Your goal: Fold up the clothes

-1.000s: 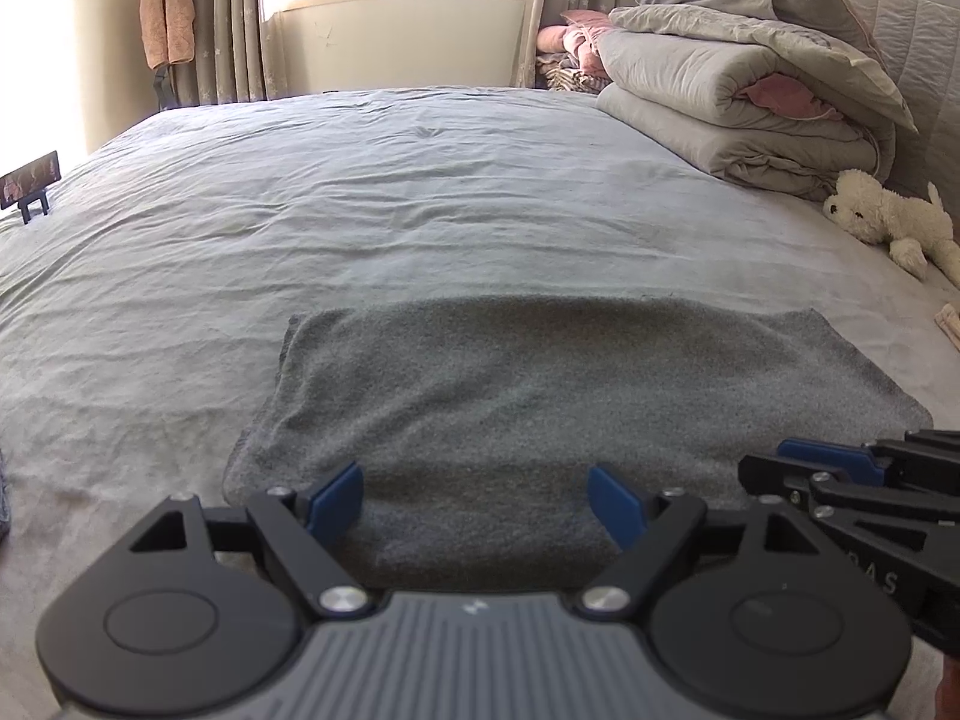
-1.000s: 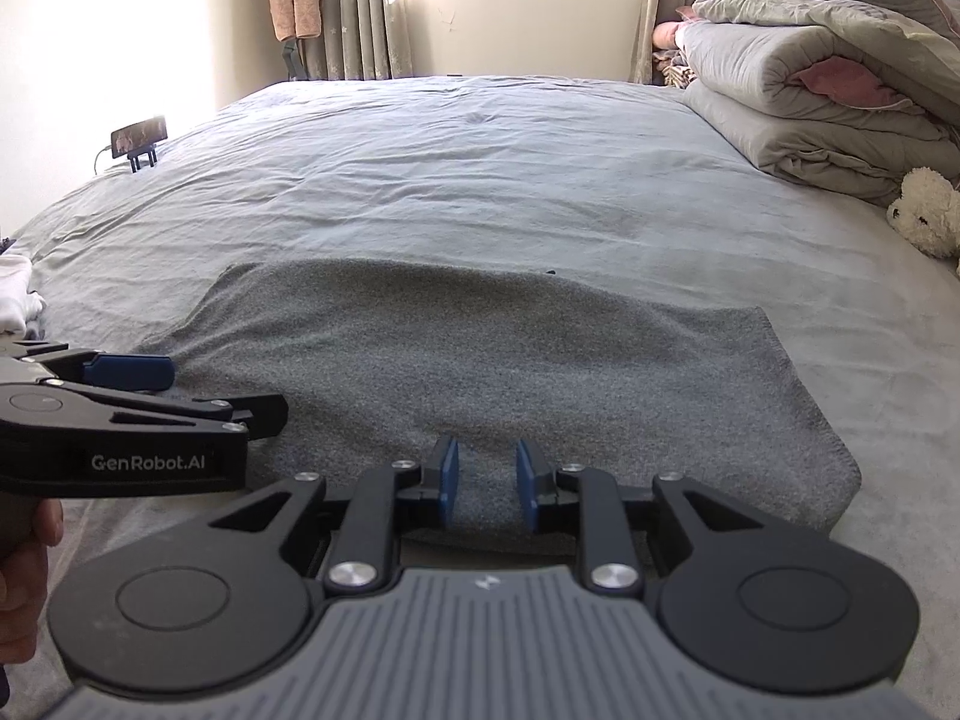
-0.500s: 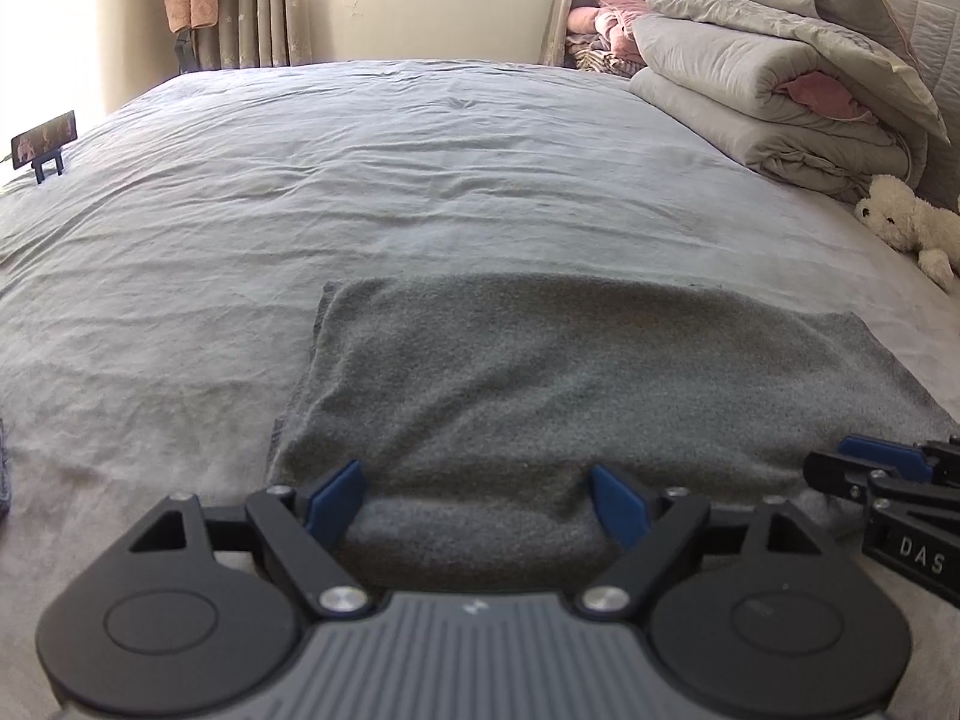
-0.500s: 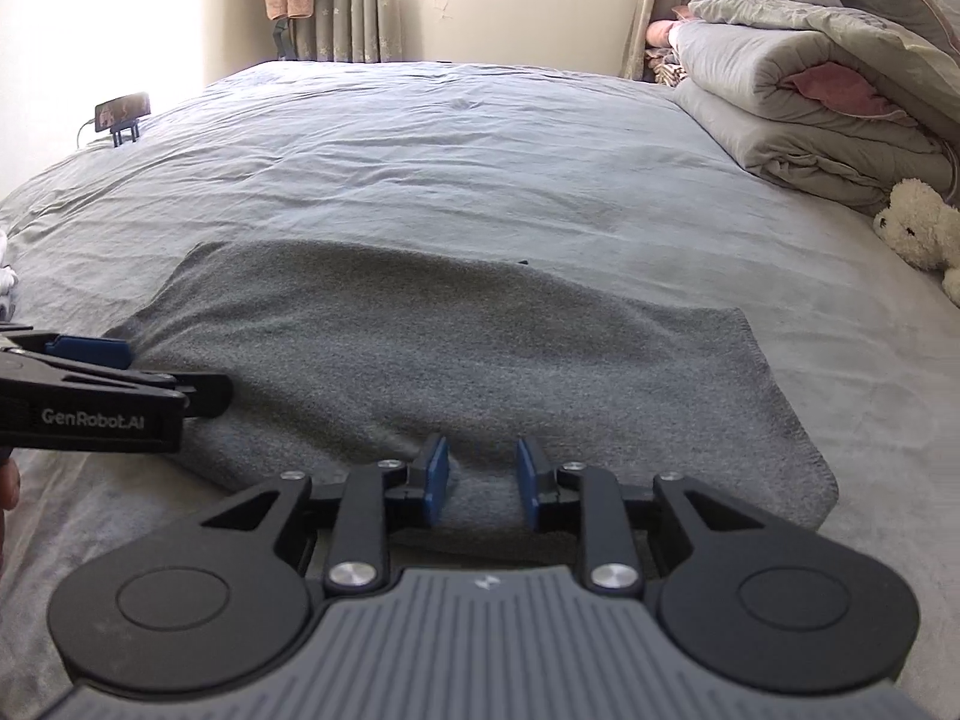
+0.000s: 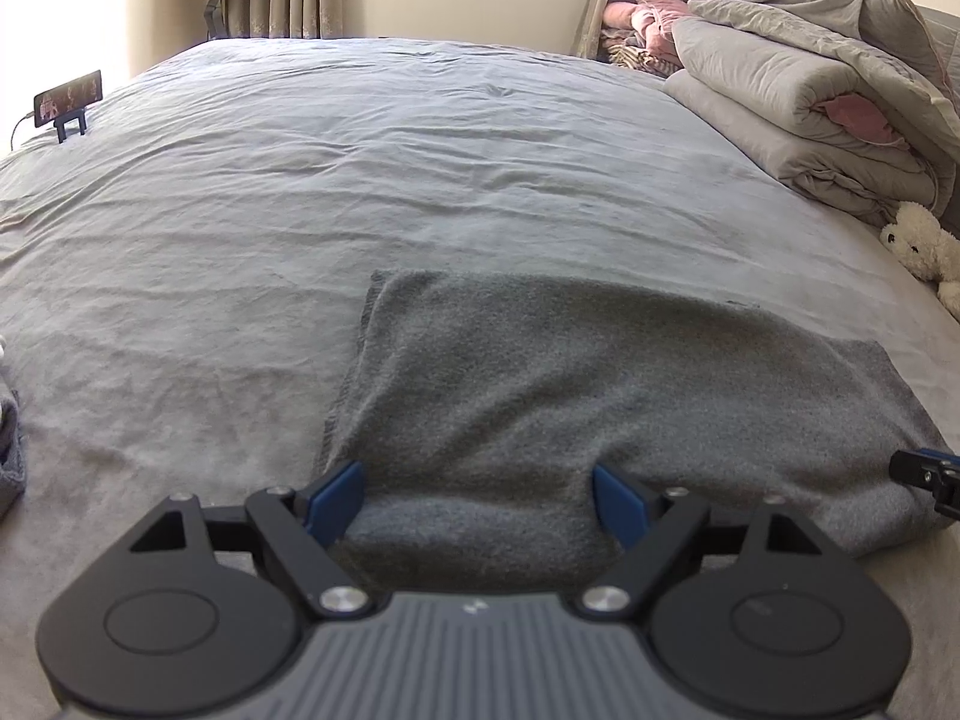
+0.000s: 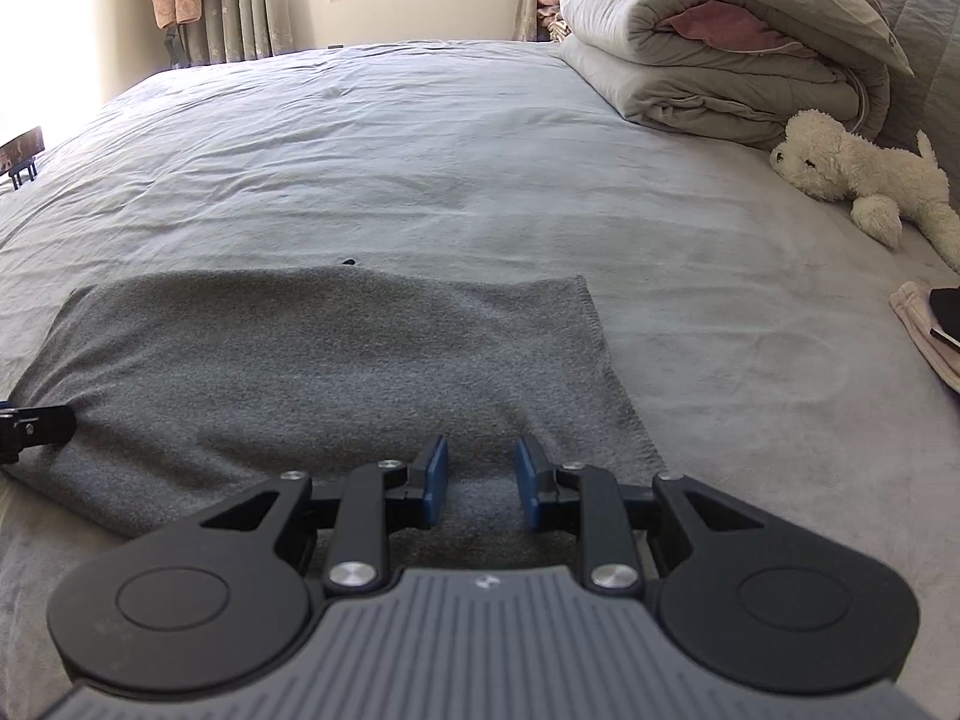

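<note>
A dark grey knit garment (image 5: 600, 384) lies folded flat on the bed, near the front edge; it also shows in the right wrist view (image 6: 312, 360). My left gripper (image 5: 478, 498) is wide open, its blue pads straddling the garment's near left edge. My right gripper (image 6: 481, 483) is partly open over the garment's near right edge, with cloth between the pads but no grip showing. The right gripper's tip (image 5: 927, 471) shows at the right edge of the left wrist view, and the left gripper's tip (image 6: 36, 426) at the left edge of the right wrist view.
The bed sheet (image 5: 420, 180) stretches far ahead. Folded duvets (image 6: 720, 48) and a white plush toy (image 6: 852, 174) lie at the right. A phone on a stand (image 5: 67, 99) sits at the far left. Pink cloth with a dark item (image 6: 930, 330) lies at the right edge.
The right gripper has opened from nearly shut to partly open. Both grippers have spread apart, left going left and right going right along the garment's near edge.
</note>
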The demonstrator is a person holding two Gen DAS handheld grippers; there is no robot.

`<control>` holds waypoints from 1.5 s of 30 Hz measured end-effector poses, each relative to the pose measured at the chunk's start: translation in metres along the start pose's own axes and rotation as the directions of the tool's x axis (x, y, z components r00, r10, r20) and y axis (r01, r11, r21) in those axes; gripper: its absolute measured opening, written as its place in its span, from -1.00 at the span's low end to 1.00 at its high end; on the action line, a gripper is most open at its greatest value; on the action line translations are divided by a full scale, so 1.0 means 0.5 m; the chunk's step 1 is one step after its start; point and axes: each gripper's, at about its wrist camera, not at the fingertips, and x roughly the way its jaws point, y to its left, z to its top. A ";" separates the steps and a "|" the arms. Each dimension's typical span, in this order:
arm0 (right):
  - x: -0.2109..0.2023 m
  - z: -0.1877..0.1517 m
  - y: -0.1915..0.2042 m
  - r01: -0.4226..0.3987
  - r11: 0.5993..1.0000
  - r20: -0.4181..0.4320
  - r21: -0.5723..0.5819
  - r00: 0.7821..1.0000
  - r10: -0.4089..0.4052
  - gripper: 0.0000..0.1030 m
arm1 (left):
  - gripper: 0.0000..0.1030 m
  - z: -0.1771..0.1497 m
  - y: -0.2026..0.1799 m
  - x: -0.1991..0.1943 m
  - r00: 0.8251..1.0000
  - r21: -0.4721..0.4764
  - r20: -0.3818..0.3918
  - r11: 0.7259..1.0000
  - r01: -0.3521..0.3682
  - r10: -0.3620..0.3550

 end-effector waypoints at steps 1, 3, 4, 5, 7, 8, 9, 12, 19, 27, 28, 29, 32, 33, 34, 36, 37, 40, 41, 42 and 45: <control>0.000 0.000 -0.005 0.006 1.000 -0.003 0.009 1.000 -0.006 -0.50 | 0.65 0.001 0.002 -0.001 1.000 -0.004 0.000 1.000 0.000 0.000; 0.000 0.001 -0.014 0.015 1.000 -0.007 0.024 1.000 -0.014 -0.50 | 0.65 0.002 0.005 -0.003 1.000 -0.008 -0.001 1.000 -0.001 0.001; 0.000 0.001 -0.017 0.017 0.999 -0.009 0.029 1.000 -0.017 -0.50 | 0.65 0.003 0.007 -0.003 1.000 -0.010 -0.001 1.000 -0.003 0.003; -0.001 0.001 -0.019 0.022 0.999 -0.010 0.032 1.000 -0.022 -0.50 | 0.65 0.003 0.009 -0.002 1.000 -0.012 -0.002 1.000 -0.003 0.003; -0.001 0.001 -0.021 0.038 0.999 -0.011 0.035 0.999 -0.038 -0.46 | 0.65 0.003 0.010 -0.002 1.000 -0.014 -0.004 1.000 -0.005 0.005; -0.001 0.001 -0.022 0.043 0.998 -0.012 0.036 0.999 -0.043 -0.46 | 0.65 0.004 0.009 -0.002 1.000 -0.013 -0.004 1.000 -0.006 0.006; 0.000 0.000 -0.022 0.043 0.998 -0.014 0.040 0.999 -0.042 -0.46 | 0.65 0.004 0.008 -0.002 1.000 -0.011 -0.004 1.000 -0.008 0.008; 0.001 0.001 -0.021 0.046 0.998 -0.014 0.037 0.999 -0.045 -0.46 | 0.65 0.003 0.007 -0.001 1.000 -0.008 -0.006 1.000 -0.010 0.010; 0.004 0.003 -0.023 0.045 0.998 -0.017 0.037 0.999 -0.044 -0.45 | 0.65 0.006 0.013 -0.002 1.000 -0.022 -0.009 1.000 -0.005 0.005; 0.007 0.002 -0.023 0.043 0.998 -0.020 0.041 0.999 -0.043 -0.44 | 0.65 0.009 0.019 -0.005 1.000 -0.040 -0.010 0.999 0.000 -0.001; 0.008 0.003 -0.022 0.044 0.998 -0.020 0.041 0.999 -0.043 -0.43 | 0.65 0.009 0.020 -0.005 1.000 -0.041 -0.011 0.999 0.000 -0.001; 0.008 0.003 -0.022 0.044 0.998 -0.019 0.041 0.999 -0.043 -0.43 | 0.65 0.009 0.020 -0.005 1.000 -0.042 -0.011 0.999 0.001 -0.001; 0.008 0.003 -0.022 0.043 0.998 -0.020 0.041 0.999 -0.043 -0.42 | 0.65 0.011 0.024 -0.008 1.000 -0.052 -0.010 0.999 -0.001 0.000; 0.008 0.003 -0.023 0.043 0.998 -0.020 0.041 0.999 -0.042 -0.42 | 0.65 0.012 0.026 -0.009 1.000 -0.056 -0.008 0.998 -0.004 0.003; 0.008 0.003 -0.024 0.042 0.998 -0.020 0.041 0.999 -0.041 -0.42 | 0.64 0.014 0.027 -0.011 1.000 -0.059 -0.006 0.998 -0.006 0.006; 0.009 0.004 -0.025 0.041 0.998 -0.022 0.042 0.999 -0.040 -0.41 | 0.63 0.015 0.031 -0.013 0.999 -0.052 0.007 0.998 -0.039 0.039; 0.009 0.004 -0.027 0.042 0.998 -0.023 0.042 0.999 -0.041 -0.41 | 0.63 0.017 0.034 -0.011 0.999 -0.051 0.009 0.997 -0.052 0.052; 0.012 0.004 -0.034 0.060 0.997 -0.026 0.046 0.998 -0.059 -0.39 | 0.63 0.017 0.047 0.004 0.998 -0.067 -0.022 0.996 -0.065 0.063; 0.012 0.005 -0.037 0.067 0.997 -0.026 0.049 0.998 -0.065 -0.39 | 0.63 0.015 0.051 0.010 0.998 -0.077 -0.041 0.995 -0.059 0.056; 0.012 0.005 -0.040 0.070 0.996 -0.028 0.053 0.997 -0.068 -0.39 | 0.63 0.015 0.051 0.010 0.998 -0.076 -0.042 0.995 -0.059 0.056; 0.011 0.007 -0.052 0.066 0.995 -0.036 0.072 0.997 -0.064 -0.39 | 0.63 0.016 0.054 0.009 0.998 -0.080 -0.044 0.995 -0.055 0.052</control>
